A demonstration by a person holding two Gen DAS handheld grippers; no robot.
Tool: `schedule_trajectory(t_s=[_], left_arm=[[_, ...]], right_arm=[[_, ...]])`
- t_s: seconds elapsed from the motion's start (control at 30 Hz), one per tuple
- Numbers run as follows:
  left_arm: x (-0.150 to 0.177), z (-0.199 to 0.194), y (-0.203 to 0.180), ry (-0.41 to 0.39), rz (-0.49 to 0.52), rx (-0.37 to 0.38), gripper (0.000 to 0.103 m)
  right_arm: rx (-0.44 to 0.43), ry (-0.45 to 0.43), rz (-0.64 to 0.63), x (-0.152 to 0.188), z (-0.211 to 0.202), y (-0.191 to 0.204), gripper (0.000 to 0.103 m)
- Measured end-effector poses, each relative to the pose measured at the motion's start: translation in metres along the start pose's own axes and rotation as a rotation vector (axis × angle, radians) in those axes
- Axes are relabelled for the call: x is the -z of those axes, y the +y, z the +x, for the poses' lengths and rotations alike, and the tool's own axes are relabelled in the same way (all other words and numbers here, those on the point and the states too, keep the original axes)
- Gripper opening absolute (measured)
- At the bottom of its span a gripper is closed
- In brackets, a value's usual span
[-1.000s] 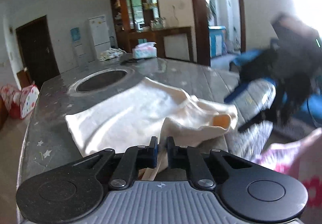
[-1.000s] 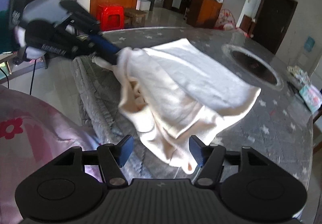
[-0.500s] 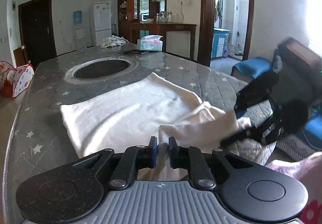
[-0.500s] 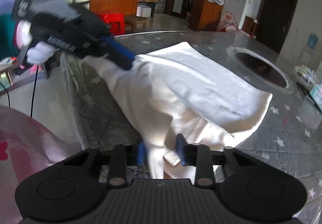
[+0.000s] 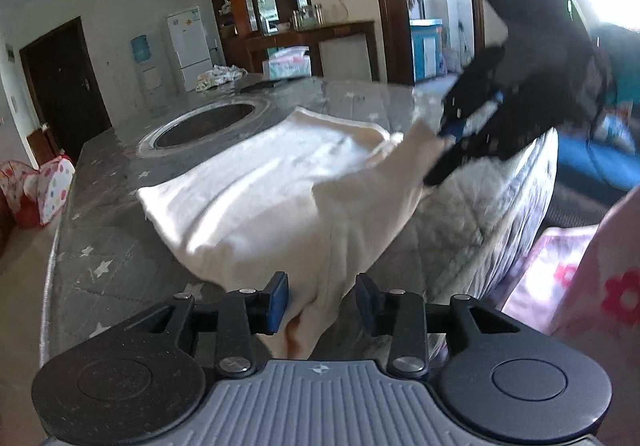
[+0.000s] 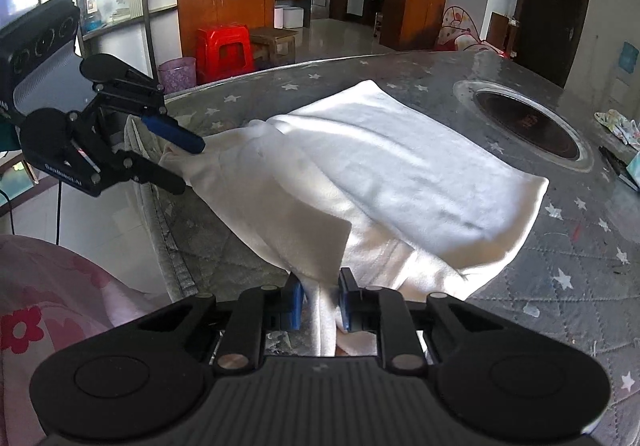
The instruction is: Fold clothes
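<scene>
A cream garment (image 6: 400,173) lies spread over the near end of a grey quilted table (image 6: 560,286) patterned with white stars, its far half flat on the top just short of a round dark recess (image 6: 528,125), its near half drawn into loose folds that spill toward the table's edge. In my right wrist view, a bunched fold of that near edge runs straight down between the blue pads of my right gripper (image 6: 320,302); the jaws stand close together and are closing, and the pads appear to press the cloth on both sides, so I have it pinched there. In my left wrist view, another hanging fold of the same garment (image 5: 280,197) drops through the gap of my left gripper (image 5: 322,300), but here the jaws are opening: the blue pad on the left of the picture sits just beside the cloth and the dark one on the right stands apart from it, so this fold is let go. Each gripper also shows in the other's camera at the garment's near corner, though the right one is blurred there, and I cannot tell its grip from that side. My pink flowered sleeve (image 5: 600,286) fills the lower right of the left view.
</scene>
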State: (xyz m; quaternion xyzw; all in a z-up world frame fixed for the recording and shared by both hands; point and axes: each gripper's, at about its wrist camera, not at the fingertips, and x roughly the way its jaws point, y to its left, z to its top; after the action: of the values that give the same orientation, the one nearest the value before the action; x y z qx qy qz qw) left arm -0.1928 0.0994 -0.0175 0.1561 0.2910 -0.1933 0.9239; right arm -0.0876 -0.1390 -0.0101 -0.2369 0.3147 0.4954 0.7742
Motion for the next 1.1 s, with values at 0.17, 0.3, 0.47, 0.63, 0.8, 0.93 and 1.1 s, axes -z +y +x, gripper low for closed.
schedule_trajectory(t_s=[0.17,0.3,0.47,0.63,0.8,0.93,1.1], left_arm=[[0.004,-0.001,0.002,-0.006,0.035,-0.018,0.014],[-0.005,-0.014,0.008,-0.06,-0.021,0.001,0.01],[-0.018,-0.043,0.008,-0.115,-0.063,0.047,0.01],[-0.026,-0.074,0.0,-0.154,-0.093,0.099,0.01],[-0.041,-0.062,0.009,-0.161,-0.09,0.067,0.01],[-0.054,-0.043,0.027,-0.153,-0.091,0.029,0.01],[-0.066,-0.014,0.052,-0.118,-0.122,0.015,0.01]], right_arm=[[0.011,-0.009,-0.011,0.003,-0.001,0.005,0.011],[0.011,-0.031,-0.016,0.001,-0.013,0.007,0.01],[-0.031,-0.046,-0.015,-0.001,-0.048,0.012,0.009],[-0.078,-0.042,-0.004,-0.003,-0.085,0.018,0.009],[-0.035,-0.063,-0.011,-0.017,-0.086,0.009,0.009],[-0.007,-0.083,-0.004,-0.033,-0.073,-0.009,0.009],[0.009,-0.075,0.004,-0.053,-0.049,-0.038,0.009]])
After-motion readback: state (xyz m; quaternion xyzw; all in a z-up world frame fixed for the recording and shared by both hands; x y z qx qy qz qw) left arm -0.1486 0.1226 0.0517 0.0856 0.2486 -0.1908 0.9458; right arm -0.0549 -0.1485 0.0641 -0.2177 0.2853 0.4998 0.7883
